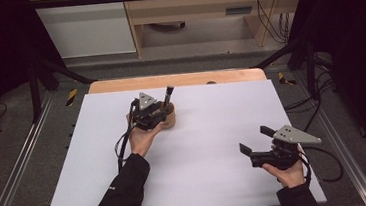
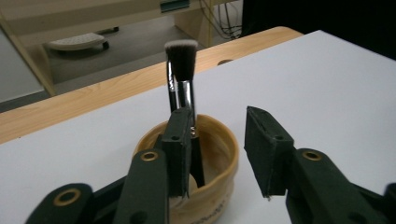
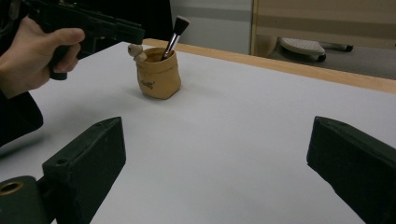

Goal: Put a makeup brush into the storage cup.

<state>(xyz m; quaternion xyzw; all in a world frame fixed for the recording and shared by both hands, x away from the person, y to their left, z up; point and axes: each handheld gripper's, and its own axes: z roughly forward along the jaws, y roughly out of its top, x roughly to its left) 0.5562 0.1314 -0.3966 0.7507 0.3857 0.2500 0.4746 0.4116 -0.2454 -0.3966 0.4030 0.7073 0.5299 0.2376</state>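
From above we see our left gripper [image 1: 159,111] sitting over the near rim of a small tan pouch [image 1: 168,118], with a makeup brush [image 1: 168,98] standing in the pouch and leaning a little away from us. That high view hides how the jaws stand. Our left gripper view settles it: the jaws are spread with a clear gap between them, pressing on nothing. The brush [image 2: 183,93] rises just behind the left jaw, its handle dropping into the pouch [image 2: 219,154] below and ahead of that jaw, while the right jaw hangs outside the pouch's rim, over bare table [image 2: 327,93].

Our right gripper view gives the pouch from the side (something neither other view offers): it stands upright, a small dark print on its wall, and a pale rounded object [image 3: 135,50] pokes up at its rim beside the brush [image 3: 175,32]. We cannot tell what that object is. The same view shows our left hand [image 3: 32,56] around its gripper, just beside the pouch [image 3: 159,74].

Our right gripper [image 1: 260,140] rests well apart from the pouch, toward the table's near right corner, jaws wide apart and holding nothing.

Between the two grippers the white table top [image 1: 215,150] lies bare. Beyond the pouch the white sheet ends near a wooden edge [image 1: 179,79], so room ahead of the left gripper is shorter than to its sides.
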